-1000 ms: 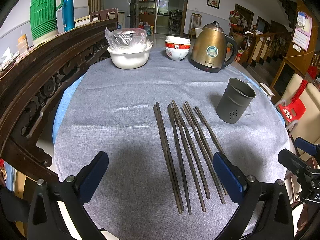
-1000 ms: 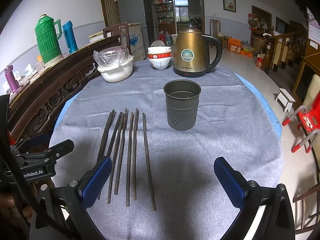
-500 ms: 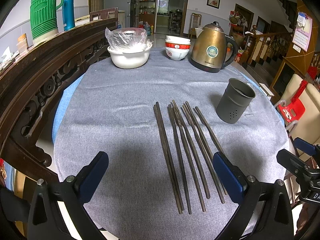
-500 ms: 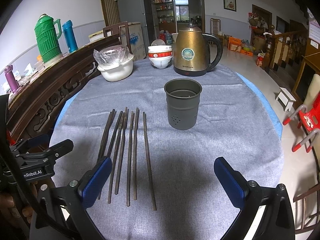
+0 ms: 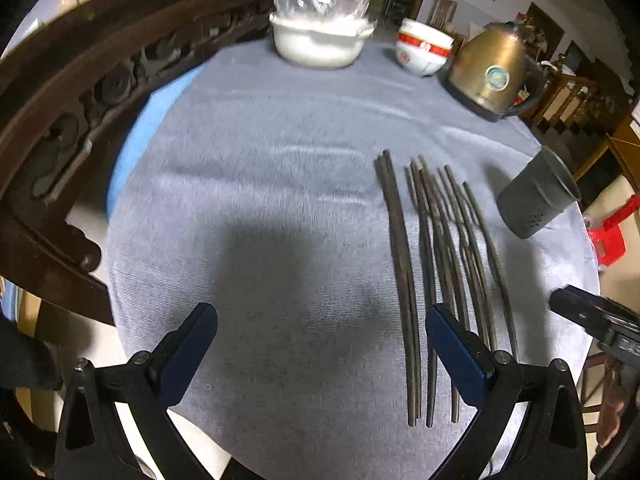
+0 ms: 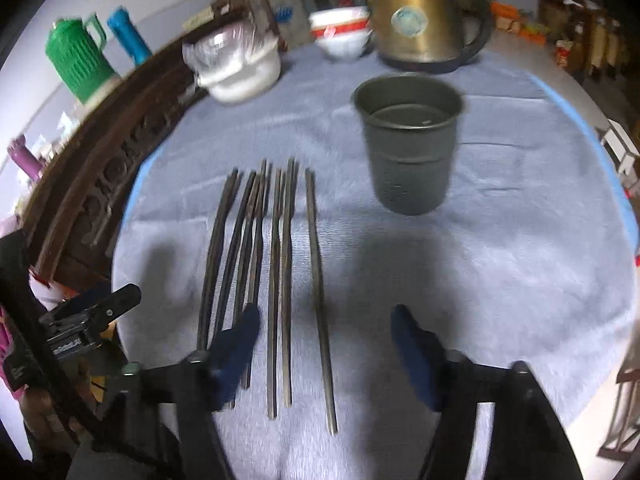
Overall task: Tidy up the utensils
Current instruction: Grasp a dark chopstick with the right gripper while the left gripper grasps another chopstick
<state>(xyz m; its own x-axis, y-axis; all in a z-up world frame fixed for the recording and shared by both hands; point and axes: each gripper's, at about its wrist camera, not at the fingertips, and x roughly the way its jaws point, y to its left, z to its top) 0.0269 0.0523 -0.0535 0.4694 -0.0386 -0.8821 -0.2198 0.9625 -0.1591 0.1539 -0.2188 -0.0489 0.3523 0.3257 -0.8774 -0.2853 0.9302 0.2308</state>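
Several dark chopsticks (image 5: 436,264) lie side by side on the grey tablecloth (image 5: 260,200); they also show in the right wrist view (image 6: 276,264). A dark grey perforated metal holder cup (image 6: 408,148) stands upright to their right, also seen in the left wrist view (image 5: 536,204). My left gripper (image 5: 320,344) is open and empty over bare cloth, left of the chopsticks. My right gripper (image 6: 324,344) is open and empty, low over the near ends of the rightmost chopsticks, which lie between its fingers.
A gold kettle (image 6: 420,16), red-and-white bowls (image 6: 340,32) and a covered white bowl (image 6: 240,68) stand at the far side. A carved dark wood rail (image 5: 60,120) borders the table on the left. Green and blue flasks (image 6: 80,60) stand behind it.
Both grippers have dropped and tilted toward the table. The left one has shifted left of the chopsticks. The right one has moved forward over the rightmost chopsticks and its fingers have narrowed.
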